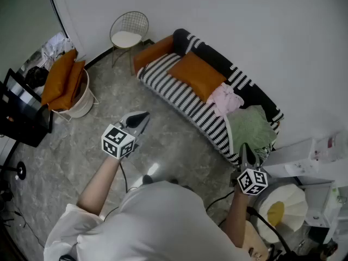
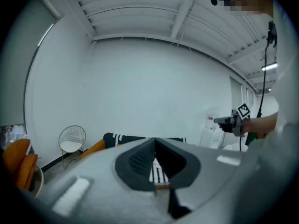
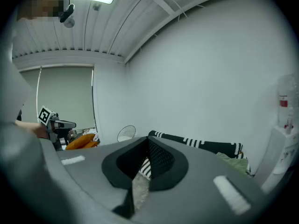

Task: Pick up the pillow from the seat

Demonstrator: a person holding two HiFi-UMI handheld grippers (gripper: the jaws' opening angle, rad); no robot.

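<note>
An orange pillow [image 1: 198,75] lies on the seat of a black-and-white striped sofa [image 1: 179,99]; a second orange cushion [image 1: 155,52] leans at the sofa's left end. My left gripper [image 1: 144,115] is held above the floor in front of the sofa, shut and empty, well short of the pillow. My right gripper [image 1: 243,147] hovers by the sofa's right end near a green cloth [image 1: 250,128], also shut and empty. In the left gripper view the shut left gripper [image 2: 155,140] points toward the sofa [image 2: 119,139]. In the right gripper view the right gripper [image 3: 148,141] points along the sofa back [image 3: 201,143].
A pink cloth [image 1: 225,99] lies beside the pillow. A wire chair [image 1: 129,31] stands left of the sofa. A white basket [image 1: 81,99] holds orange cushions [image 1: 62,80]. A dark screen [image 1: 22,116] is far left; a white round lamp [image 1: 285,205] sits lower right.
</note>
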